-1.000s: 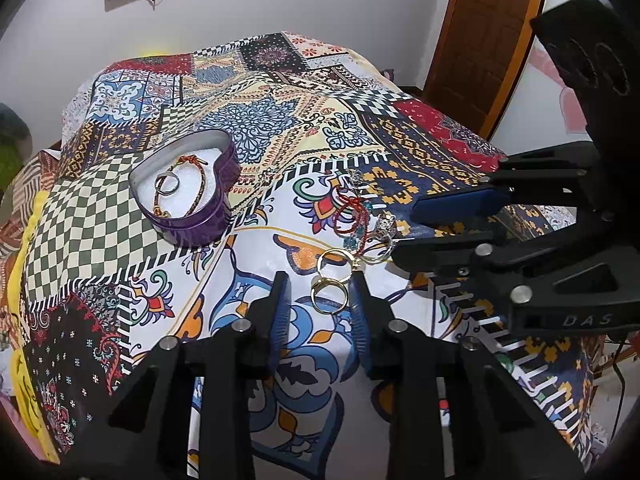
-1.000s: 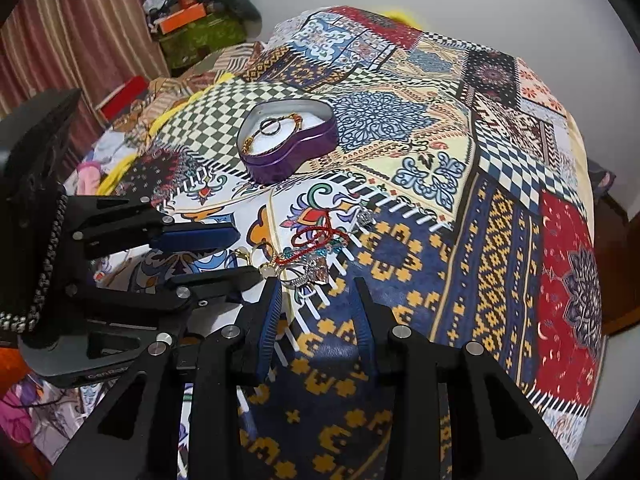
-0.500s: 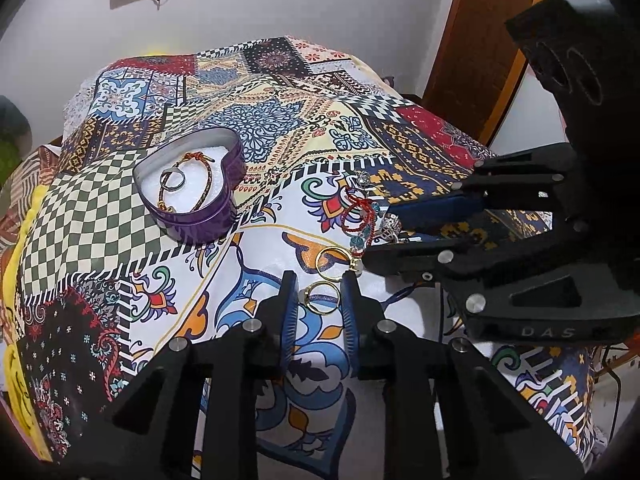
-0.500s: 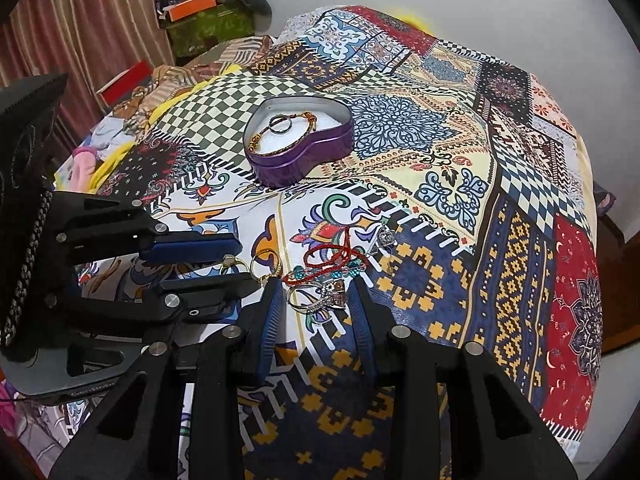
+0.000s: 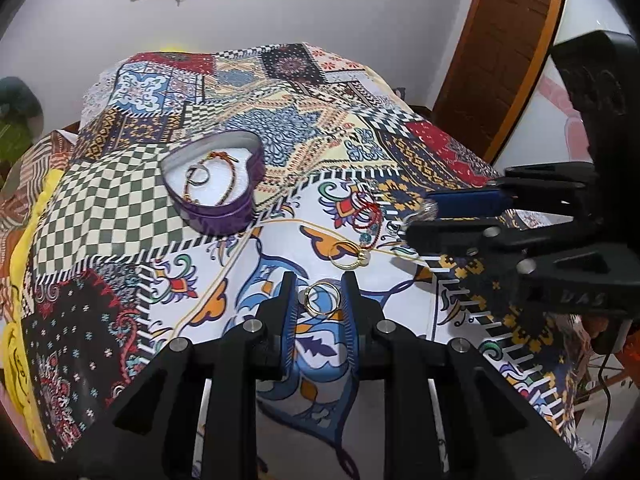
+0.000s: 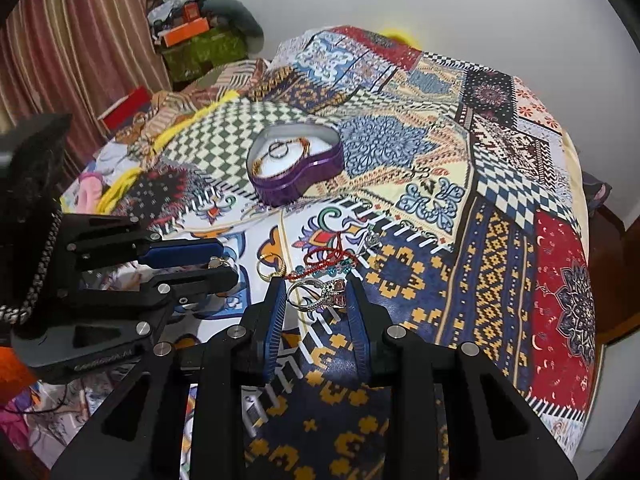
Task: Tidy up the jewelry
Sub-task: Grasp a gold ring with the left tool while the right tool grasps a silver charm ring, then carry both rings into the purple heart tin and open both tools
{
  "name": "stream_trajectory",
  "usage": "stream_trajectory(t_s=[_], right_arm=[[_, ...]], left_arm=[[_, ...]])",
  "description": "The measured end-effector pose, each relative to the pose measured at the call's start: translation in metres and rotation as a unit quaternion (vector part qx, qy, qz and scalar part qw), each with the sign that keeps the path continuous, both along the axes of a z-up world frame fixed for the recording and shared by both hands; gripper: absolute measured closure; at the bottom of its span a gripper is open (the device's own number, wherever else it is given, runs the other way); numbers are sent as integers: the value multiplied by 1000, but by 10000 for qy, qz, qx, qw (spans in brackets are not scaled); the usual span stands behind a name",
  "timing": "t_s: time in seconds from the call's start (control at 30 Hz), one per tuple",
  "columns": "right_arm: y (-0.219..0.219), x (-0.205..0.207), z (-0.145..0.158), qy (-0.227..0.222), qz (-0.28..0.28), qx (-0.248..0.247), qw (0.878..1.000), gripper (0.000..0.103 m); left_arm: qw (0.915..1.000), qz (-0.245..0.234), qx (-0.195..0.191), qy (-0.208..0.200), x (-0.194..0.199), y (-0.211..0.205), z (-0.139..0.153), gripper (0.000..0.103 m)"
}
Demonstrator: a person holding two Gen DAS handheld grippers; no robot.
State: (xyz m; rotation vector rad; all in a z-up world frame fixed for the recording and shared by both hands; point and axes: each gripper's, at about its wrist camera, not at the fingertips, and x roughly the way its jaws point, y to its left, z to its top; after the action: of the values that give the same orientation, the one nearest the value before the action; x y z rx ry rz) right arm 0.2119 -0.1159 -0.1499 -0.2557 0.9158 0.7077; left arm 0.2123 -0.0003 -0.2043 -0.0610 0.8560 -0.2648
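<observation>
Left gripper [image 5: 318, 280]: jaws just been closing, now pinched across a thin gold ring [image 5: 322, 300], band upright between the pads and spanning the gap side to side. Grip looks edge-on and slight, likely to slip if twisted.

Right gripper [image 6: 314, 280]: clamped on a silver stone ring [image 6: 316, 294], stone toward the right pad, band toward the left. Contact on both pads appears made, though not certain on the left one.

Target judged to be the heart-shaped purple tin [image 5: 216, 184], open-topped, white lining, one ring and a beaded bracelet already inside. From left gripper: far and to the left, path clear over flat patterned bedcover [image 5: 120, 240]. From right gripper: far, slightly left. Left hand nearer.

Loose near both tips: second gold ring [image 5: 350, 256] and red bead bracelet [image 5: 370, 216], lying between the two grippers; snag risk on lift.

Grippers close together, left to go first. Near edge of bedcover drops away; tin well inside it.
</observation>
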Motion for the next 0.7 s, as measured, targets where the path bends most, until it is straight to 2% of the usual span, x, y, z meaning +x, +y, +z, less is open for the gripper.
stream_trajectory(t_s=[0.43,0.7], right_arm=[[-1,-7,43,-423,-196,388,9982,75],[8,-3,56,-562,-197,592,9965,75]], left_arm=[[9983,267,52,-521,-13,18,44,82],[9956,455,94,-814,-10,33,66,82]])
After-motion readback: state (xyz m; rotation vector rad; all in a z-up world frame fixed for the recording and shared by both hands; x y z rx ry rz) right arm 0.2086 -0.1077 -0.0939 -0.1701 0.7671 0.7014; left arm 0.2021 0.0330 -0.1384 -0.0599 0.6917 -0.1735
